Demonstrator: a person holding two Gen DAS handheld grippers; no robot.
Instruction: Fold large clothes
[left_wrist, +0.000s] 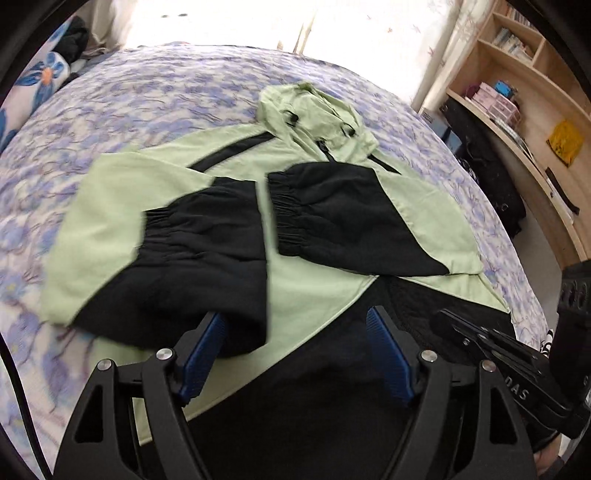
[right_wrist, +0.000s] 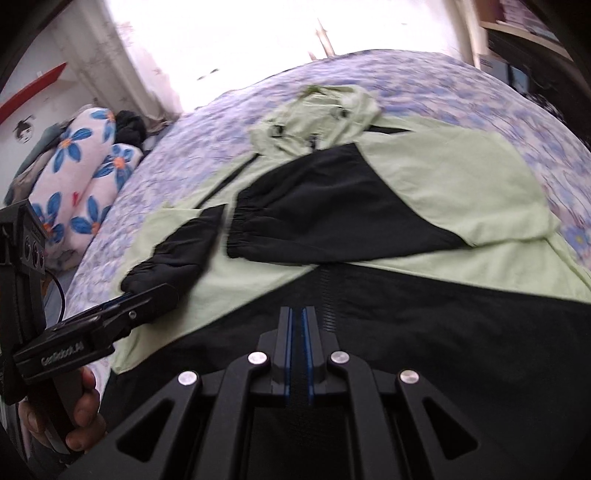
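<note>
Bedroom, floral bedspread (left_wrist: 155, 96), bookshelf (left_wrist: 517, 74) to the side. From left wrist: green-and-black jacket (left_wrist: 314, 266) spread flat, both sleeves crossed over chest; left gripper (left_wrist: 299, 332) wide apart above hem, clamping nothing, left cuff (left_wrist: 192, 236) just ahead. From right wrist: right gripper (right_wrist: 298, 332) pinched nearly together over zipper (right_wrist: 327, 295), cloth between pads uncertain. Risk: slippery sleeves sliding apart during next fold, from dragging hem unevenly.

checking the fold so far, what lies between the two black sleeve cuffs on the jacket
Between the left cuff and the right cuff only a narrow strip of the jacket's green front shows, with nothing lying on it; the left wrist view shows it best.
</note>
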